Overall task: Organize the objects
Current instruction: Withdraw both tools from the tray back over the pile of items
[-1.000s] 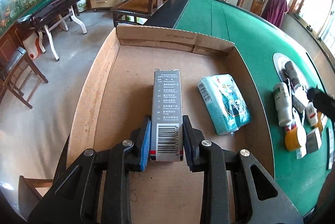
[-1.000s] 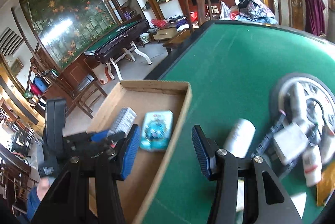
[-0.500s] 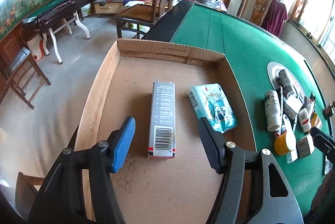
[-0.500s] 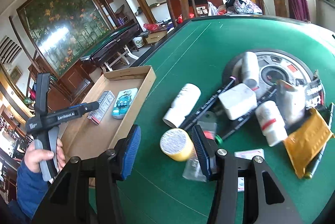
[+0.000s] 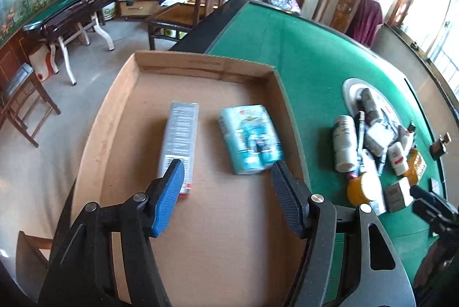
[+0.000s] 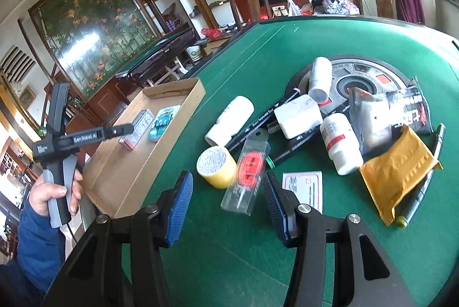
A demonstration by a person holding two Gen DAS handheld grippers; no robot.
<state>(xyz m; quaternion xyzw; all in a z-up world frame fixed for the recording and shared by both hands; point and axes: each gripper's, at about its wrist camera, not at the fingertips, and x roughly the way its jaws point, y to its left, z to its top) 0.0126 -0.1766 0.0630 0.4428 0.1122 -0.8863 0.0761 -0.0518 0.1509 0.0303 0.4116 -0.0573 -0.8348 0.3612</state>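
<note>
Right wrist view had the right gripper point(image 6: 226, 199) spread and empty — clear red-label packet point(image 6: 247, 172) lay on the green table point(image 6: 258, 54) right between its fingertips, long axis pointing away.

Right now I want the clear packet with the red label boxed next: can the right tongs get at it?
Probably yes: the right tongs stand open just short of the clear packet, nothing lying on it; only the yellow tape roll crowds one side.
</note>
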